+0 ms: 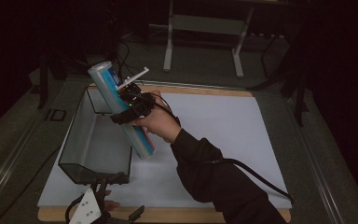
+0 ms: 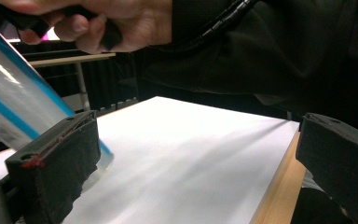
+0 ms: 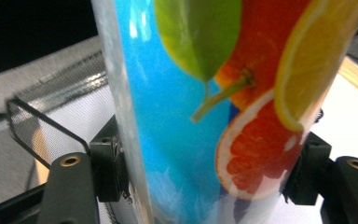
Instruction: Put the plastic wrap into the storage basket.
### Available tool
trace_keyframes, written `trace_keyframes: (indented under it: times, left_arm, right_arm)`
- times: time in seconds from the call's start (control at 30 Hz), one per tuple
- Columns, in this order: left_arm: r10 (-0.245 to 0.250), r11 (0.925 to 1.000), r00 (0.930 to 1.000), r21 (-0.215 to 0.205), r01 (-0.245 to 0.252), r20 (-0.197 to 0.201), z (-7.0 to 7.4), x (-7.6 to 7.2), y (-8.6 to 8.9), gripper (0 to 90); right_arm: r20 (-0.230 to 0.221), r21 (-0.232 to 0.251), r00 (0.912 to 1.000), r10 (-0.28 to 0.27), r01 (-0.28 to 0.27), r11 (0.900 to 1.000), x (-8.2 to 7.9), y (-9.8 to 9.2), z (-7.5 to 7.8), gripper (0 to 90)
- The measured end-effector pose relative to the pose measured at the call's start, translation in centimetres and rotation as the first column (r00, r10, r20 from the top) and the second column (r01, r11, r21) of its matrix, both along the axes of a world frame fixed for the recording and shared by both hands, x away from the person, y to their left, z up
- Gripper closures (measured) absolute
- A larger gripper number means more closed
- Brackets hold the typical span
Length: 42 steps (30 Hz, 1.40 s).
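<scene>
One white sheet (image 1: 223, 130) covers the wooden table (image 1: 205, 89).

free: white mat (image 1: 223, 135) right half | blocked: mesh basket (image 1: 77, 161) left, tilted tube (image 1: 121, 112) above rim

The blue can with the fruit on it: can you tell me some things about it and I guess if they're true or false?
1. The right tongs grip the blue can. True.
2. The can lies flat inside the mesh basket. False: it is held tilted above the white sheet, beside the basket.
3. The left tongs are open with nothing between them. True.
4. The can shows bananas. False: orange and lemon slices with a green leaf.
</scene>
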State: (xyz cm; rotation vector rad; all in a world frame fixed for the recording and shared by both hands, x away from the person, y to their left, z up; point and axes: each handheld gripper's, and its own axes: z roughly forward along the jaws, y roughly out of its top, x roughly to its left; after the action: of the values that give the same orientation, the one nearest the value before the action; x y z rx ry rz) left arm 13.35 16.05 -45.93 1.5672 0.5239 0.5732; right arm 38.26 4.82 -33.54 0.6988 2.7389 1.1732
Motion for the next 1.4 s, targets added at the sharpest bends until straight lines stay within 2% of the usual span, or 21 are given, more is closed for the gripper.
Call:
trace_keyframes:
  times: [0.07,0.17,0.23,0.33,0.47,0.67,0.8,0.93,1.13,1.2,1.33,1.4]
  left_arm:
    - [-0.001,1.0000,1.0000,-0.001,0.001,0.002,0.0,0.0,0.0,0.6]
    - [0.001,1.0000,1.0000,0.003,-0.001,0.008,0.0,-0.1,-0.1,0.6]
    - [0.006,1.0000,0.9999,0.004,-0.006,0.009,0.1,-0.2,-0.1,0.6]
    - [0.019,0.9998,0.9997,0.001,-0.019,0.013,0.1,-0.2,0.0,0.6]
    - [0.044,0.9990,0.9989,-0.001,-0.044,0.014,0.1,-0.2,0.1,0.6]
    - [0.065,0.9978,0.9975,0.011,-0.065,0.026,0.1,-0.3,0.1,0.6]
    - [0.063,0.9978,0.9977,0.018,-0.063,0.025,0.1,-0.2,0.1,0.6]
    - [0.063,0.9979,0.9977,0.015,-0.063,0.024,0.0,-0.2,0.1,0.6]
    - [0.062,0.9980,0.9978,0.016,-0.062,0.023,0.0,-0.2,0.1,0.6]
    - [0.059,0.9981,0.9980,0.018,-0.060,0.023,0.0,-0.2,0.1,0.6]
    - [0.059,0.9980,0.9979,0.018,-0.060,0.024,0.1,-0.2,0.1,0.6]
    - [0.058,0.9981,0.9980,0.017,-0.059,0.024,0.1,-0.2,0.2,0.6]
  right_arm:
    - [-0.012,0.016,0.9999,-0.008,0.008,1.000,0.0,0.3,0.2,31.5]
    - [0.010,0.016,0.9998,-0.015,0.015,1.000,-0.3,1.1,0.5,31.5]
    - [0.008,0.026,0.9997,-0.025,0.025,0.999,-0.3,1.6,0.7,31.5]
    - [-0.020,0.062,0.9993,-0.031,0.032,0.998,-0.3,2.1,1.0,31.5]
    - [-0.030,0.098,0.9984,-0.048,0.051,0.994,-0.2,3.0,1.2,31.5]
    - [-0.086,0.148,0.9917,-0.095,0.107,0.983,0.2,4.0,0.1,31.5]
    - [-0.127,0.154,0.9810,-0.147,0.166,0.974,0.7,4.1,-1.5,31.5]
    - [-0.211,0.177,0.9651,-0.154,0.193,0.965,1.1,4.2,-3.2,31.5]
    - [-0.238,0.136,0.9552,-0.176,0.212,0.968,0.4,4.7,-5.5,31.4]
    - [-0.262,0.125,0.9448,-0.196,0.235,0.964,0.3,4.7,-6.1,31.4]
    - [-0.287,0.104,0.9342,-0.212,0.250,0.963,0.0,4.5,-6.9,31.4]
    - [-0.316,0.089,0.9189,-0.236,0.276,0.957,0.0,4.4,-7.4,31.4]
